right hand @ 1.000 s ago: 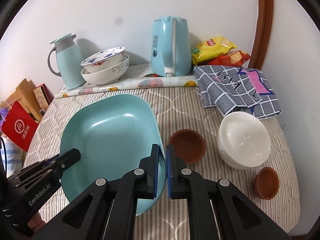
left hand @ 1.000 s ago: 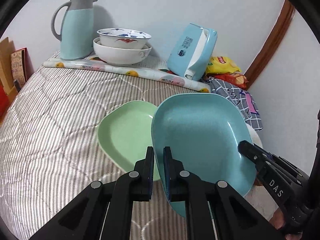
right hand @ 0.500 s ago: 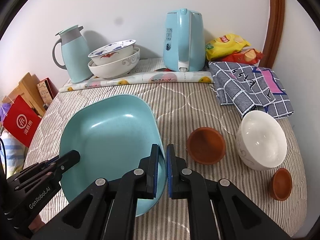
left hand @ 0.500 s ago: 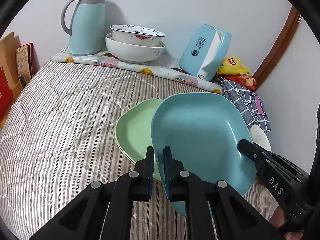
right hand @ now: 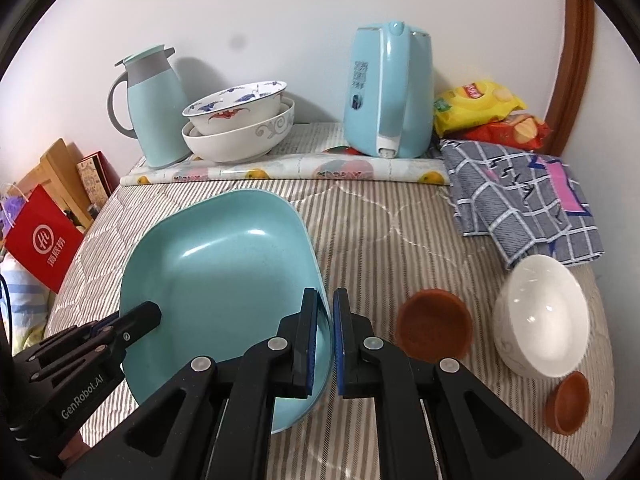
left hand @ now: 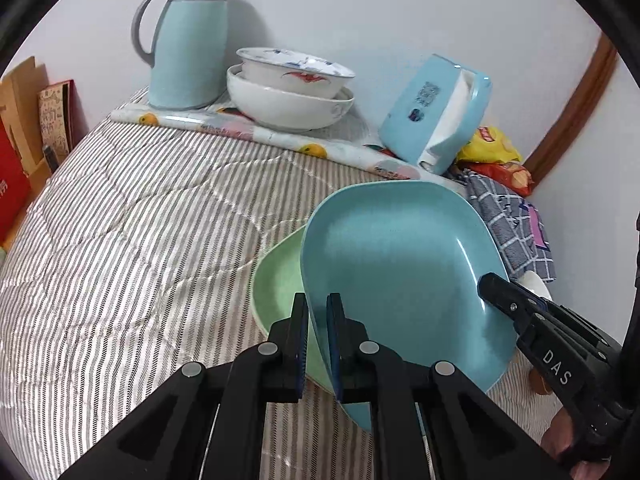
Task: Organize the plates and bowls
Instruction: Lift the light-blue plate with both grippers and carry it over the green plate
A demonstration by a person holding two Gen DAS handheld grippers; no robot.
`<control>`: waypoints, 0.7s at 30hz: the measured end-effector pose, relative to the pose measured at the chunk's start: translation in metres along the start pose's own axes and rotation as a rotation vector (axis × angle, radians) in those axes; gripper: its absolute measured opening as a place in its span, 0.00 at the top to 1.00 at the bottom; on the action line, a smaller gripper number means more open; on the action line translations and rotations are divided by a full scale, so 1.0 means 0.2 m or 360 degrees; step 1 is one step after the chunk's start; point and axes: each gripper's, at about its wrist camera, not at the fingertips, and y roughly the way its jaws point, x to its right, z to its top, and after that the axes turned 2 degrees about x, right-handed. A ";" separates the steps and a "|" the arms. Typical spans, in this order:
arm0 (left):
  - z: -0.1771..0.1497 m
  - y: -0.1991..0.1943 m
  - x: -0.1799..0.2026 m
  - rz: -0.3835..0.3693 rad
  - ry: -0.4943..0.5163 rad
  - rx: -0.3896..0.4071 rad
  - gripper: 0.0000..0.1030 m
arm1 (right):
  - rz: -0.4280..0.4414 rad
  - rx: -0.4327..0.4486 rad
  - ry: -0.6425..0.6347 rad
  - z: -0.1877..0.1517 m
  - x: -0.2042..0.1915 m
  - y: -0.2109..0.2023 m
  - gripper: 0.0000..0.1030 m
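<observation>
Over the last second the blue plate (left hand: 400,272) has travelled leftward across the striped bed (left hand: 140,248), and it now covers most of the green plate (left hand: 276,292), where before the green one lay largely bare.

The left claw (left hand: 318,316) is clamped on the blue plate's near-left rim, one finger on each face. The green plate sits just beyond and below it, with only a crescent showing to the left of the blue rim.

The right claw (right hand: 325,312) pinches the opposite edge, so the blue plate (right hand: 220,280) hangs tilted between the two claws, not yet resting on anything as far as I can tell.

To the right of that claw lie a brown bowl (right hand: 434,330), a white bowl (right hand: 540,316) and a small brown dish (right hand: 568,404), all untouched on the bed.

By my reading, the blue plate is nearly lined up to be stacked on the green one. Lowering and letting go remain, then the bowls.
</observation>
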 end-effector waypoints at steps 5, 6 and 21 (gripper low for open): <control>-0.01 0.07 -0.05 0.0047 -0.0038 -0.0046 0.91 | 0.0032 -0.0042 -0.0036 0.01 -0.04 0.11 0.92; -0.01 0.08 -0.06 0.0049 -0.0045 -0.0052 0.91 | 0.0035 -0.0051 -0.0037 0.01 -0.04 0.13 0.92; -0.01 0.22 -0.08 0.0088 -0.0084 -0.0126 0.90 | 0.0059 -0.0150 -0.0060 0.04 -0.03 0.32 0.91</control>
